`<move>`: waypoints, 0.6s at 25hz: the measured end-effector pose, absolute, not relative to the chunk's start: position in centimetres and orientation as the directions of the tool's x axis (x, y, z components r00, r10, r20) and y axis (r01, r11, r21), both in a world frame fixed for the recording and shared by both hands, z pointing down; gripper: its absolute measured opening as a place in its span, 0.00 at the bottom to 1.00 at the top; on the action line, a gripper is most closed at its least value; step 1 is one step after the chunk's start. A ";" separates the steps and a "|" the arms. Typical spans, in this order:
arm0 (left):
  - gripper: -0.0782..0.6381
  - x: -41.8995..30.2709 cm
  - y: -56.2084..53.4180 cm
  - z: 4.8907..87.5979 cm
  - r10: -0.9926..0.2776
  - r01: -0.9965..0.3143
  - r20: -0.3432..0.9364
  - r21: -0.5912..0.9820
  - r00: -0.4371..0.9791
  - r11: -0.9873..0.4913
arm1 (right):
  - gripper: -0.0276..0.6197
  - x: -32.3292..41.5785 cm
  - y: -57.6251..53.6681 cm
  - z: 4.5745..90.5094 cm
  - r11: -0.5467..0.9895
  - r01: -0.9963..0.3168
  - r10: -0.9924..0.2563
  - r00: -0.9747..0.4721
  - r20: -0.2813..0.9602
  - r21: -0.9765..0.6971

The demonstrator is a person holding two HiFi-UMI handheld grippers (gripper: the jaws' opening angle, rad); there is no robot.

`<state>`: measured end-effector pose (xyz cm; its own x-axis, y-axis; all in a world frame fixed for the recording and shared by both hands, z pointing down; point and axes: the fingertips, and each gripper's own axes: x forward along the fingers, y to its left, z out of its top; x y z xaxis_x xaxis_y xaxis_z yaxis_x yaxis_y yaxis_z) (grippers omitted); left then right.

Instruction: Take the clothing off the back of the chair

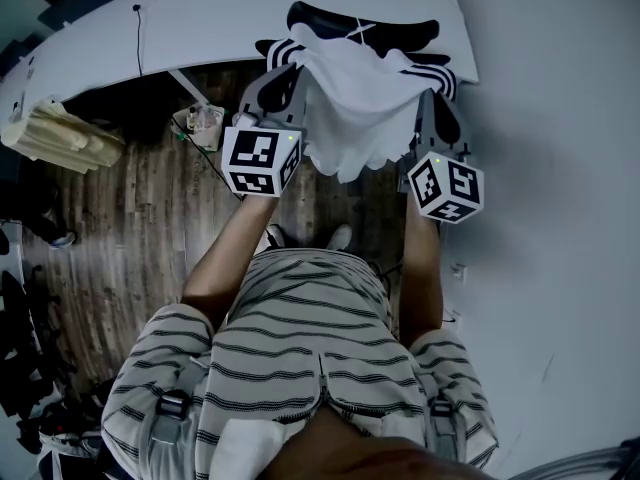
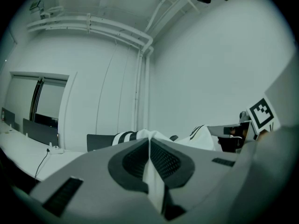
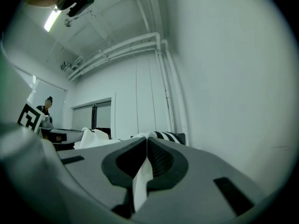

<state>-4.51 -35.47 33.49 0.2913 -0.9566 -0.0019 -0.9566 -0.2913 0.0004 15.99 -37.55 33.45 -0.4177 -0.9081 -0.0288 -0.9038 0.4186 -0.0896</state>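
Though dim, clothing [image 1: 350, 108] seemingly between tongs [image 2: 149, 143] [image 3: 145, 140]

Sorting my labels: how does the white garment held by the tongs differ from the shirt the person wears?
The garment is mostly plain white, with black stripes only at its edges; the shirt has thin dark stripes all over. The garment hangs pinched between the left tongs and right tongs; the shirt is worn. Both are light striped fabric.

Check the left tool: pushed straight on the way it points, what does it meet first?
More of the white garment that the left tool is shut on, bunched just ahead; behind that probably the black chair, depth unclear.
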 end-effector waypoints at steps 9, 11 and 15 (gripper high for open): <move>0.15 -4.7 -34.4 34.7 -0.953 -0.953 0.018 0.020 0.304 -0.304 | 0.08 15.1 -35.8 34.8 0.412 -0.907 -0.910 -0.414 0.001 -0.090; 0.15 -4.7 -34.5 34.9 -0.952 -0.952 0.028 0.026 0.306 -0.306 | 0.08 15.0 -35.9 34.9 0.410 -0.907 -0.911 -0.412 0.007 -0.094; 0.15 -4.5 -34.4 35.5 -0.947 -0.948 0.045 0.033 0.317 -0.316 | 0.08 15.1 -35.9 35.3 0.402 -0.910 -0.914 -0.406 0.020 -0.097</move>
